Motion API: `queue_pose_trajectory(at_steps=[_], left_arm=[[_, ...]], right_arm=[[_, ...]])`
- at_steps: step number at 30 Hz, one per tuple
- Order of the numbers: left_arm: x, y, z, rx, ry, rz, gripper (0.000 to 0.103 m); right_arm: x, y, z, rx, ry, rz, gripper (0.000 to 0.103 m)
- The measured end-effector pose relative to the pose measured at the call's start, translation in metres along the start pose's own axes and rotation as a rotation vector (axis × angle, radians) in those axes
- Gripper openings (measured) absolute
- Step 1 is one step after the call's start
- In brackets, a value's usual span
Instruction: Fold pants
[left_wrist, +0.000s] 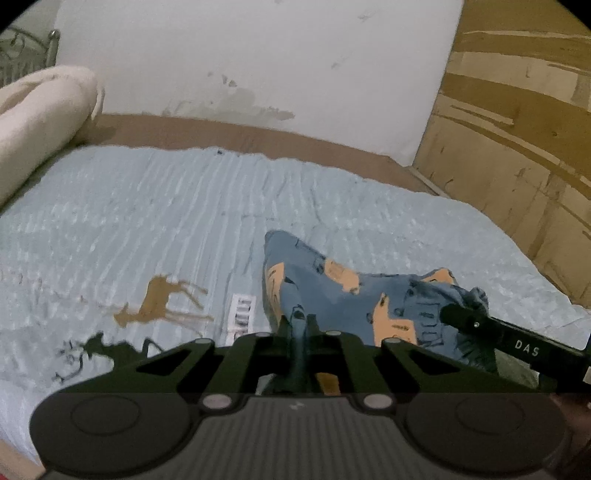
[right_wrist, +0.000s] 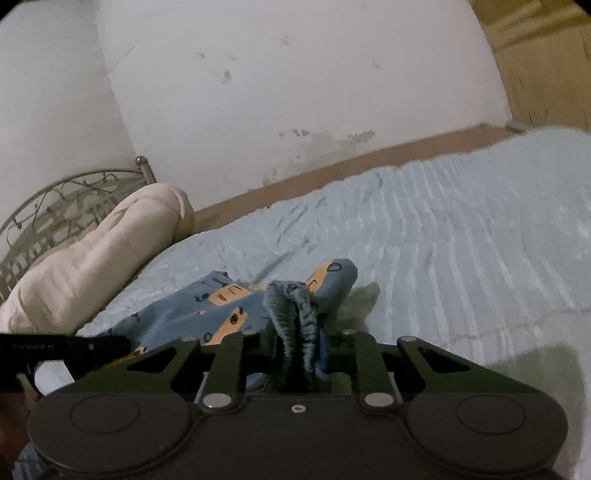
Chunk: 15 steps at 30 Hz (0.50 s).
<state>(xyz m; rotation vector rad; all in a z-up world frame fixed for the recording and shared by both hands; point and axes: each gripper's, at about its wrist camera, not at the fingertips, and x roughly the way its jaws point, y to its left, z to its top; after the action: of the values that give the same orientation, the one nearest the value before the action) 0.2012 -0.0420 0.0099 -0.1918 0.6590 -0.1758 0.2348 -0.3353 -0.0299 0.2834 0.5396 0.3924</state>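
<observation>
Small blue pants (left_wrist: 332, 291) with orange patches lie bunched on a light blue bedspread (left_wrist: 147, 221). My left gripper (left_wrist: 298, 325) is shut on a fold of the pants near their left edge. My right gripper (right_wrist: 297, 332) is shut on the ribbed waistband (right_wrist: 291, 306), which sticks up between its jaws. The pants (right_wrist: 207, 310) spread to the left in the right wrist view. The right gripper (left_wrist: 465, 317) shows at the right of the left wrist view, and the left gripper (right_wrist: 110, 345) at the left of the right wrist view. The two grippers are close together.
A cream rolled blanket (right_wrist: 92, 266) lies at the head of the bed by a metal headboard (right_wrist: 55, 199). A white wall (left_wrist: 258, 66) runs behind the bed. A wooden cabinet (left_wrist: 517, 147) stands at the right. A deer print (left_wrist: 159, 299) marks the bedspread.
</observation>
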Motion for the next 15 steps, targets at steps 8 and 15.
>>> queue_pose_trajectory(at_steps=[8, 15], left_arm=[[-0.006, -0.007, 0.027, 0.039, -0.069, 0.008, 0.005], [0.002, 0.004, 0.054, 0.009, -0.142, 0.069, 0.005]], right_arm=[[0.003, 0.026, 0.023, -0.1, -0.046, 0.013, 0.018], [0.034, 0.041, 0.053, -0.131, -0.087, 0.036, 0.018]])
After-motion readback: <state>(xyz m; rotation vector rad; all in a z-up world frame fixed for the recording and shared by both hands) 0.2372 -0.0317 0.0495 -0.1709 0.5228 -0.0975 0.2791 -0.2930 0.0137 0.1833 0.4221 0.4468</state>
